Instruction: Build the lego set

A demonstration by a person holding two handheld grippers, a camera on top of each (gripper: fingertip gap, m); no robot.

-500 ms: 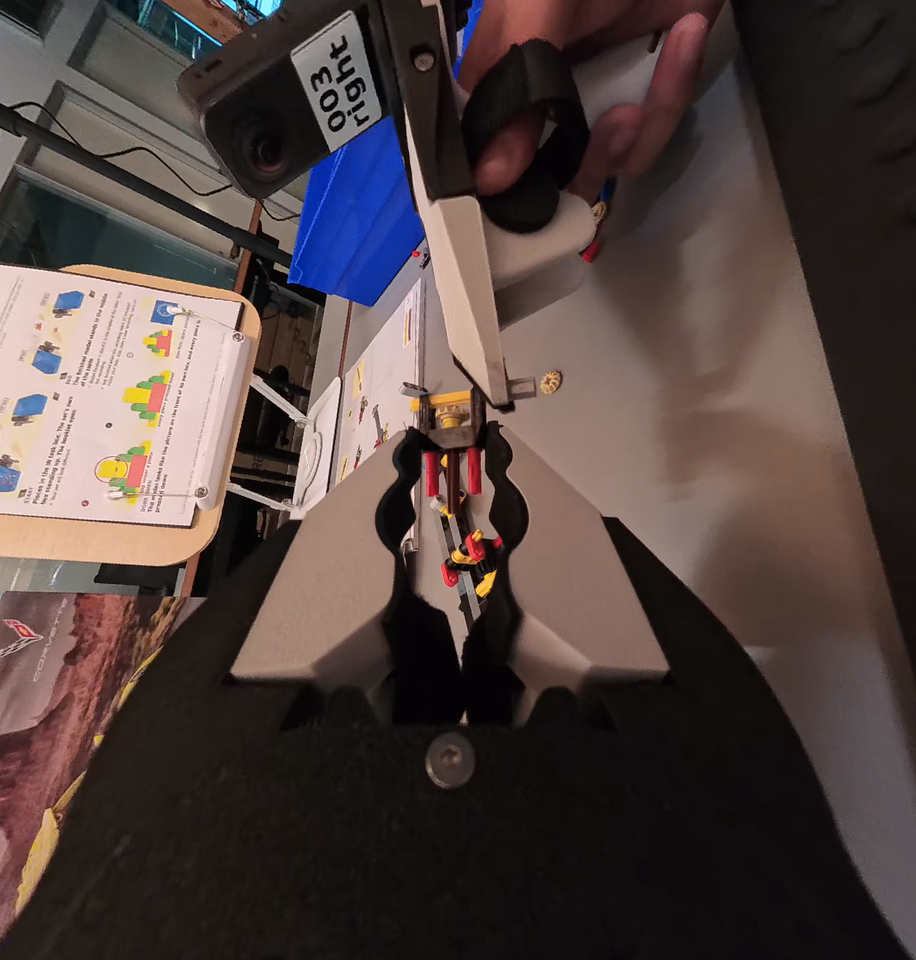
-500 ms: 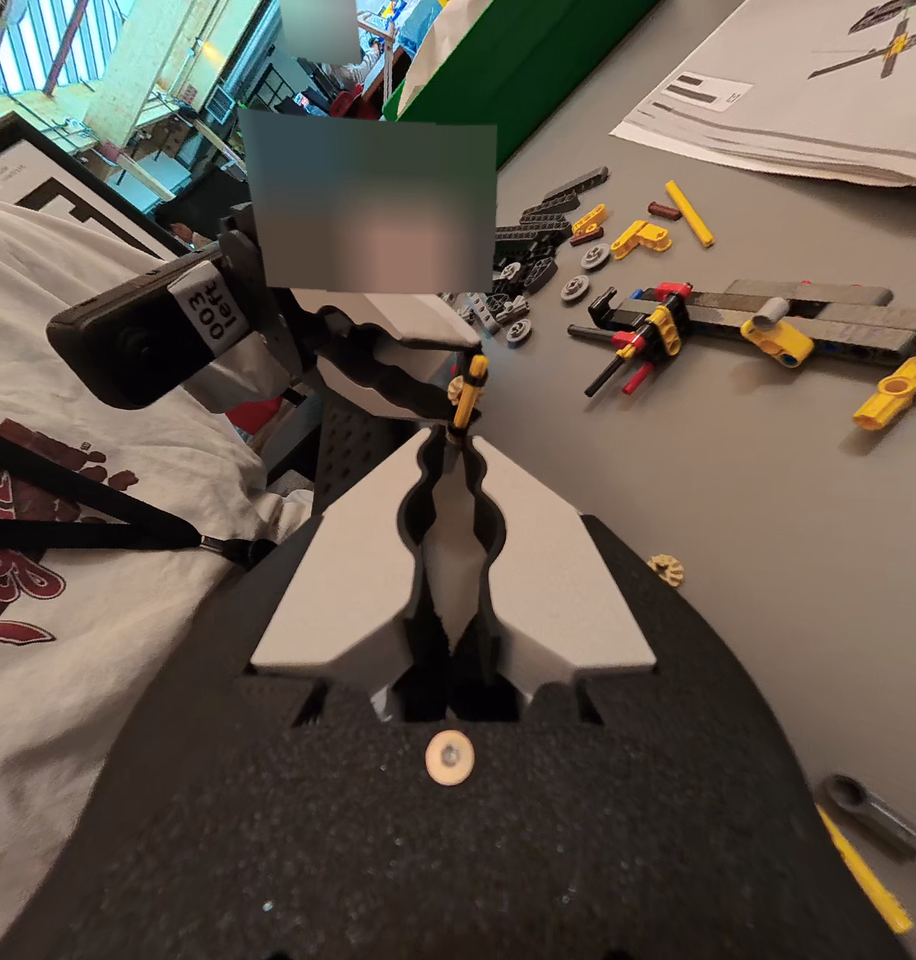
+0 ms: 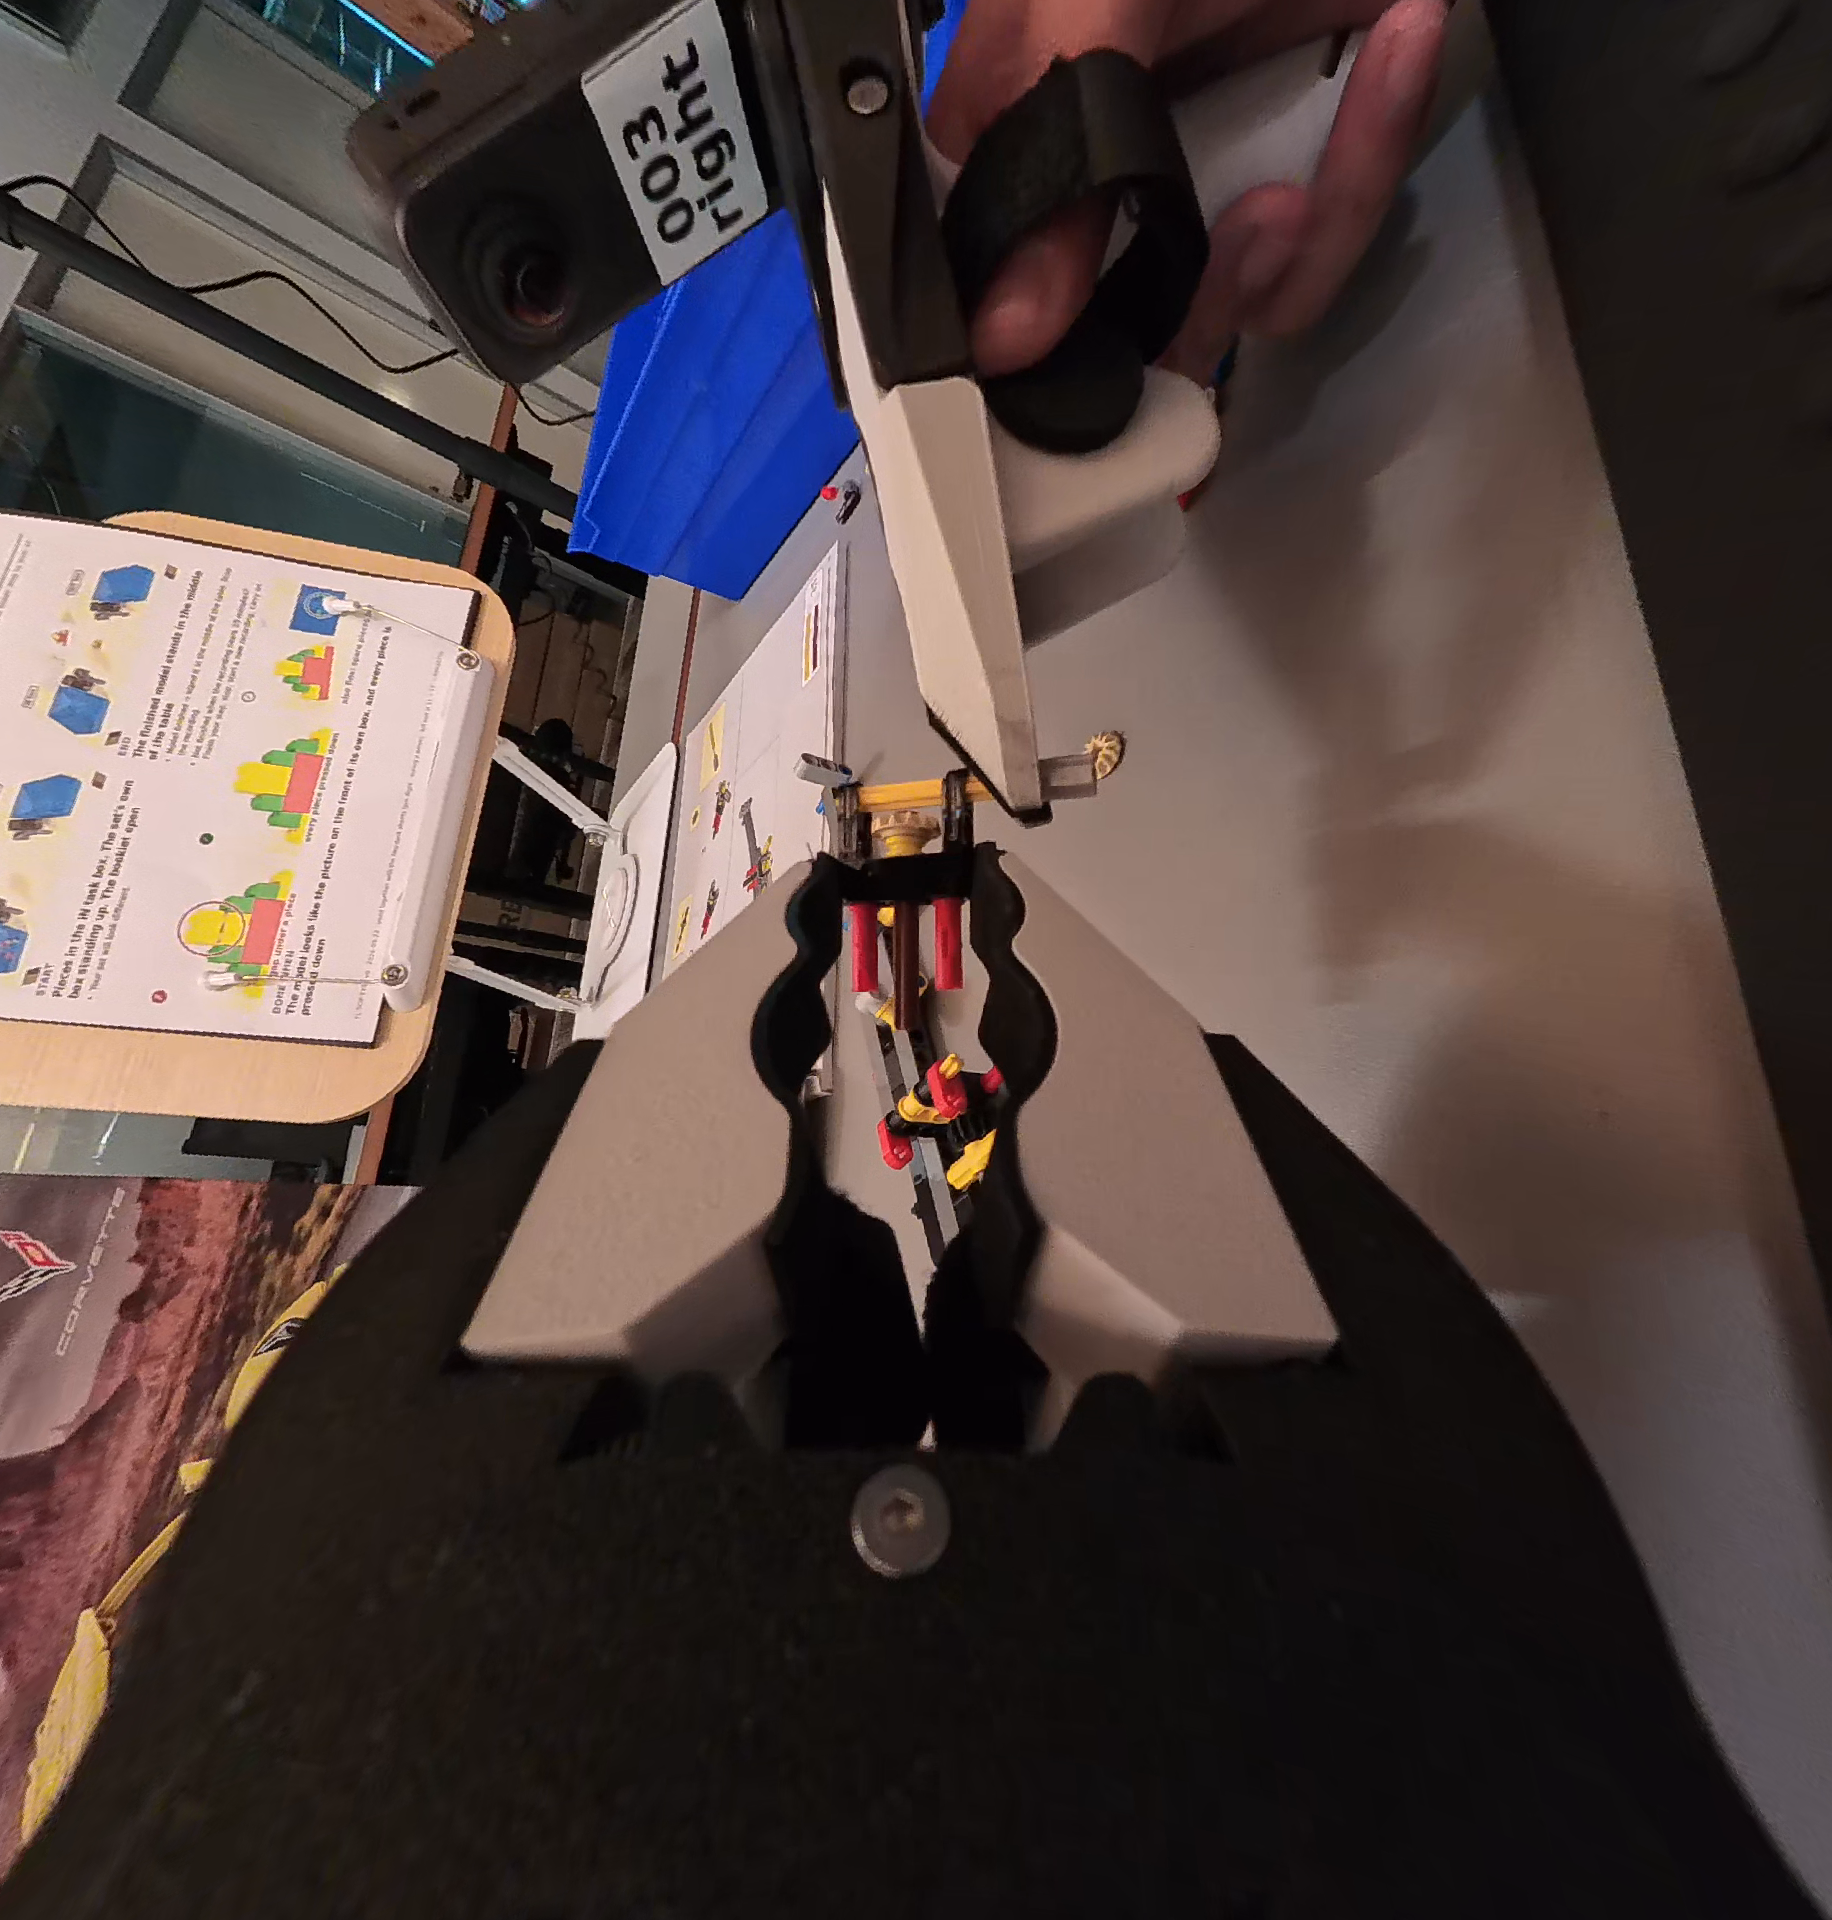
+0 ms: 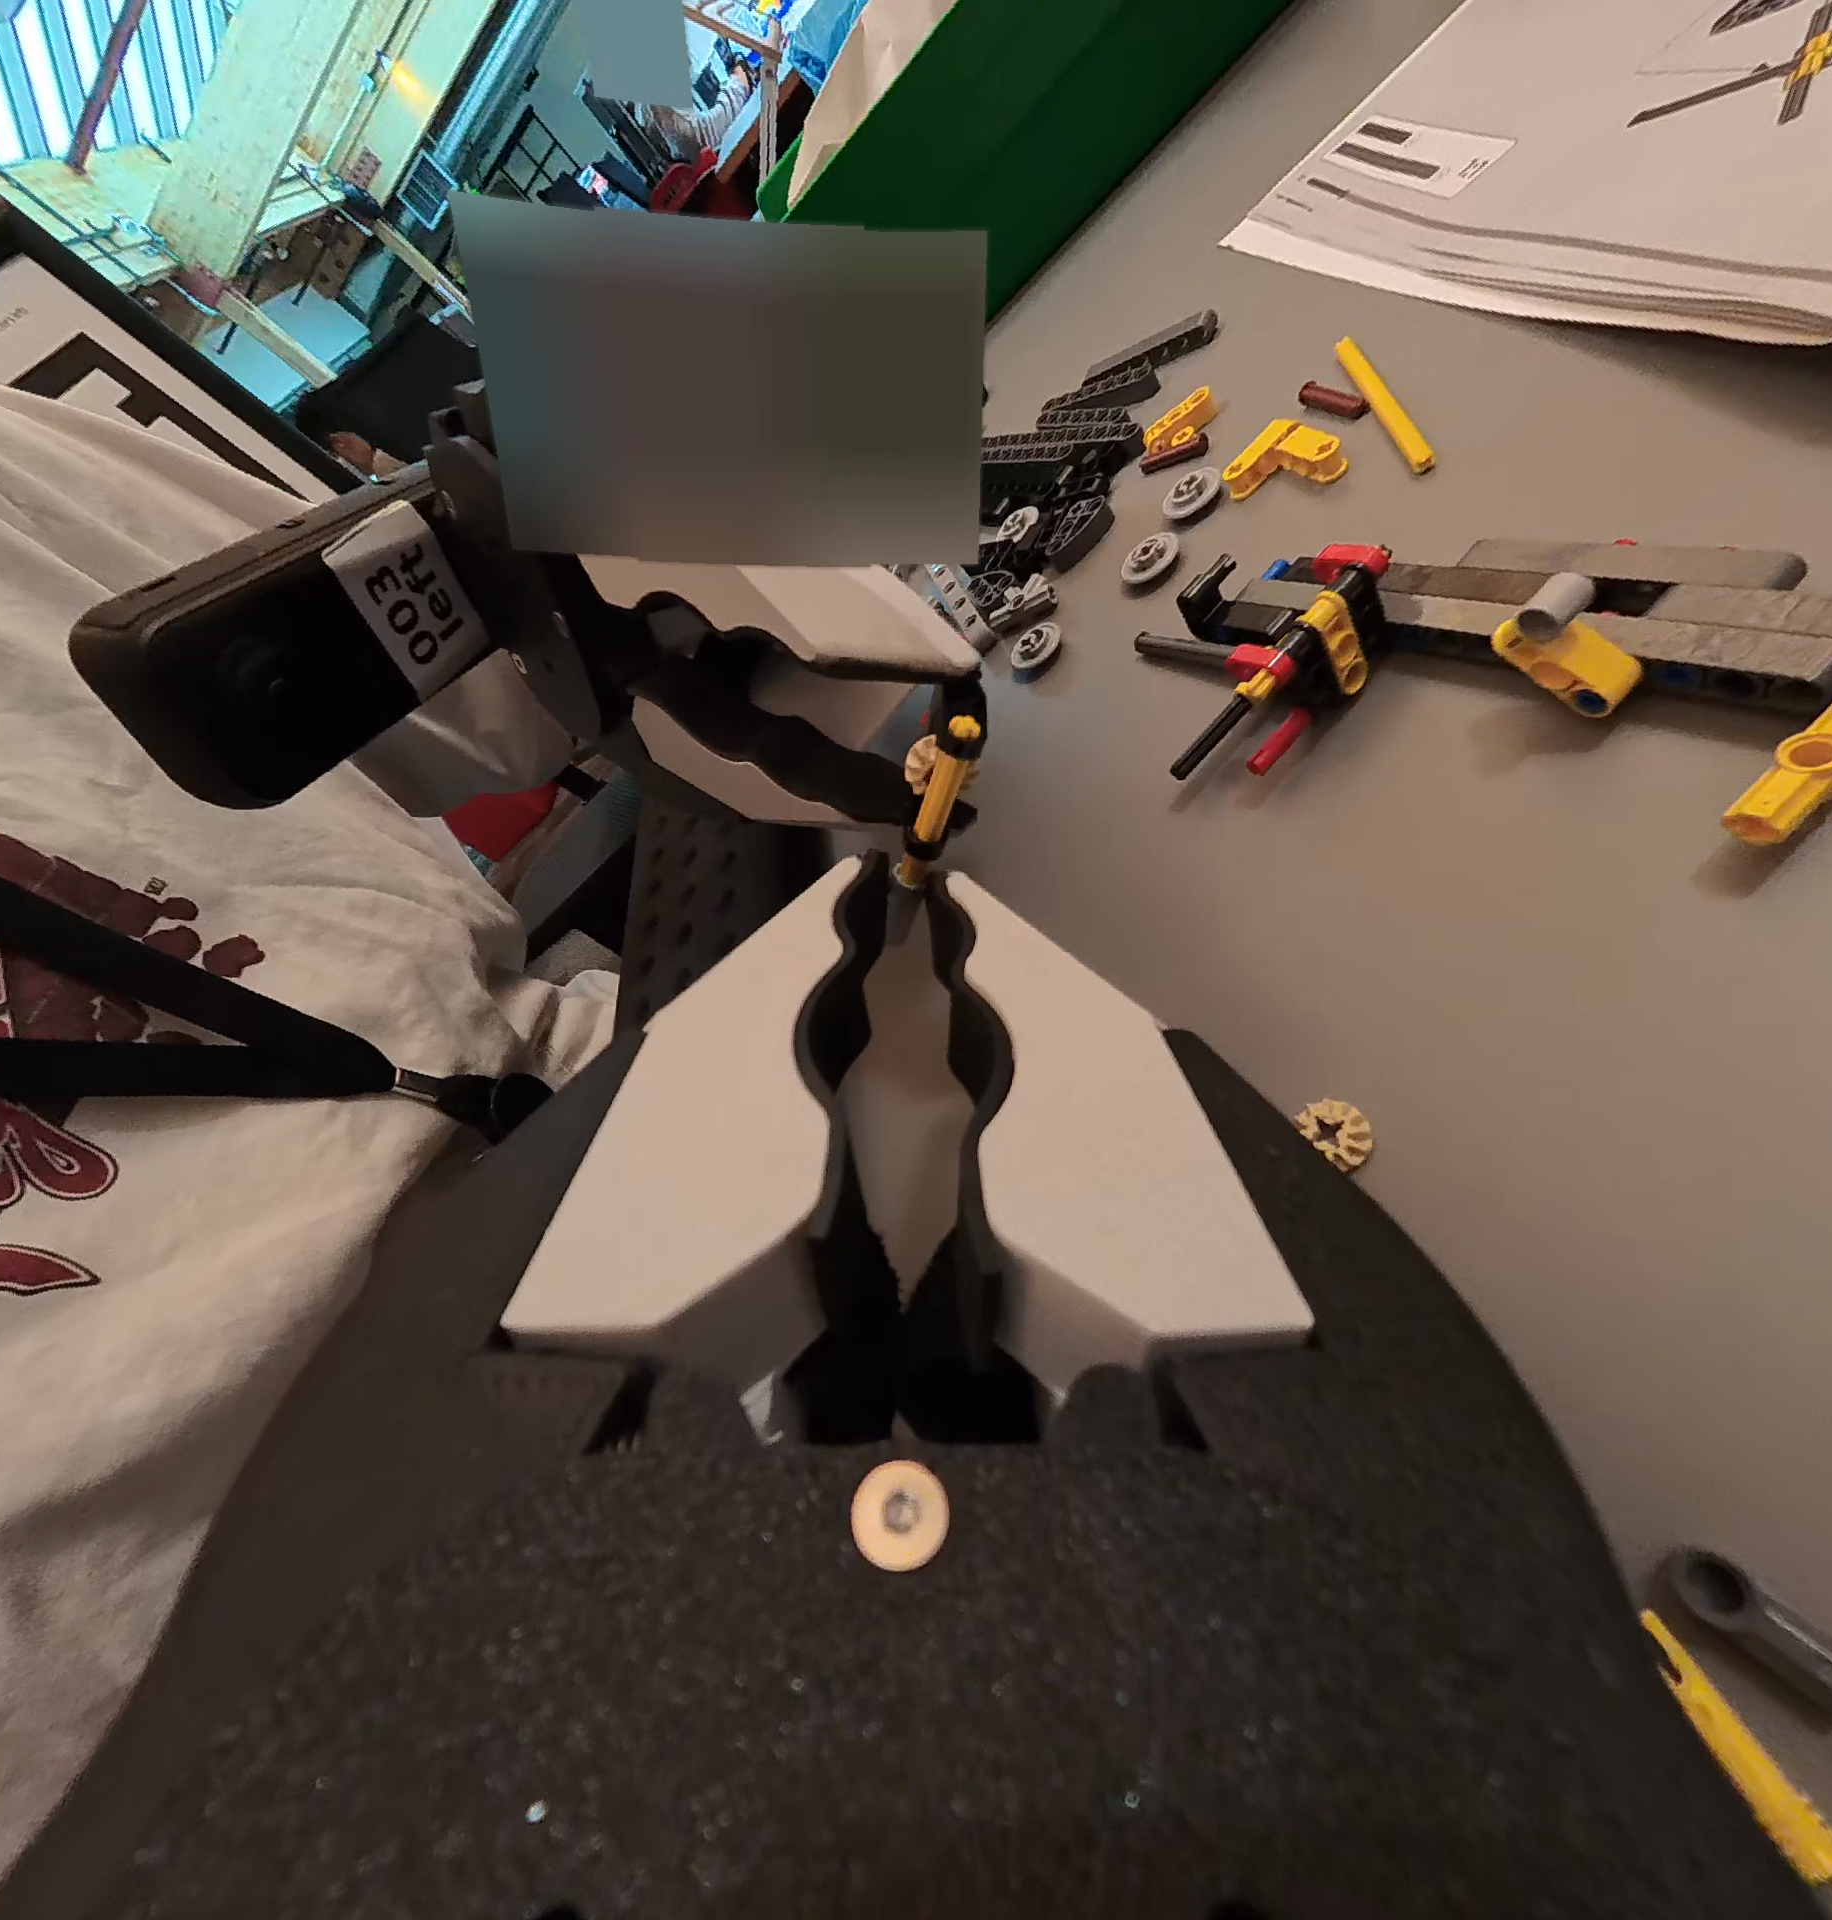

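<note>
— What do we have here besides the build itself?

— On our left side we see a pale wooden board on a stand, with a printed sheet clipped to it. Beyond it sits a blue bin at the far edge of the grey worktop.

— And the dark rod?

— We see a black pole with a cable running along it, in front of glass panels.

— From the other side?

— We see a green box at the worktop's far edge, a white shirt with a dark red print, and a black strap lying across it.
</note>
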